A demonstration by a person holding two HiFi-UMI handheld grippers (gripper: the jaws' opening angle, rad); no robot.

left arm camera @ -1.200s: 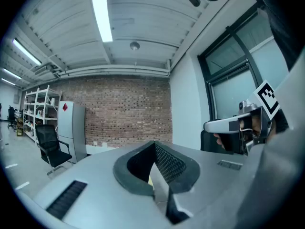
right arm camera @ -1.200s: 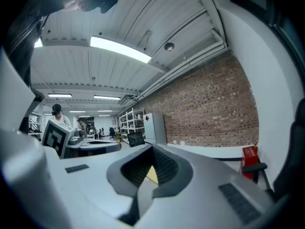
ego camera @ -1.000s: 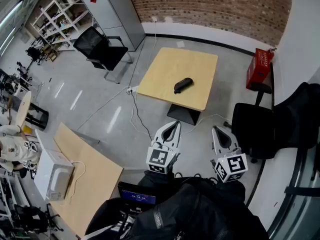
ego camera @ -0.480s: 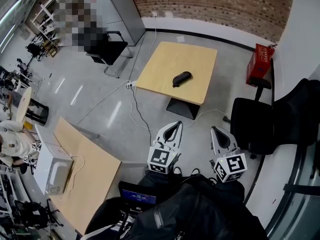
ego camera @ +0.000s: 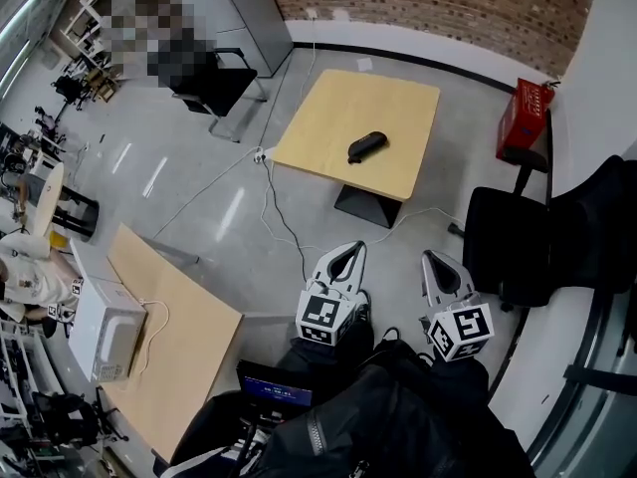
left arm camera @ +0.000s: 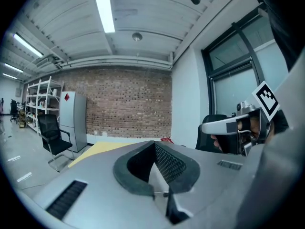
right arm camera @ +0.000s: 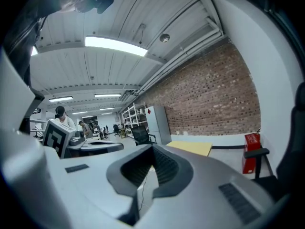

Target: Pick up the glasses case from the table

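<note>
The black glasses case (ego camera: pixel 366 147) lies near the middle of a small square wooden table (ego camera: pixel 318 137), far ahead of both grippers. My left gripper (ego camera: pixel 349 250) and right gripper (ego camera: pixel 432 260) hang side by side close to my body, over the grey floor, well short of the table. Both are shut with nothing in them. In the left gripper view the jaws meet at the tip (left arm camera: pixel 155 144), with the table's yellow top (left arm camera: pixel 102 149) beyond them. The right gripper view shows the closed tip (right arm camera: pixel 152 149) and the table (right arm camera: pixel 193 148) in the distance. The case does not show in either gripper view.
Cables (ego camera: pixel 269 202) trail over the floor left of the table. A black office chair (ego camera: pixel 503 252) stands at my right, another (ego camera: pixel 214 83) at the back left, a red box (ego camera: pixel 525 118) by the wall. A wooden board (ego camera: pixel 174 347) with a white appliance (ego camera: pixel 105 332) lies at the lower left.
Both grippers have sunk a little, still shut and side by side. The table with the case sits slightly higher in the head view.
</note>
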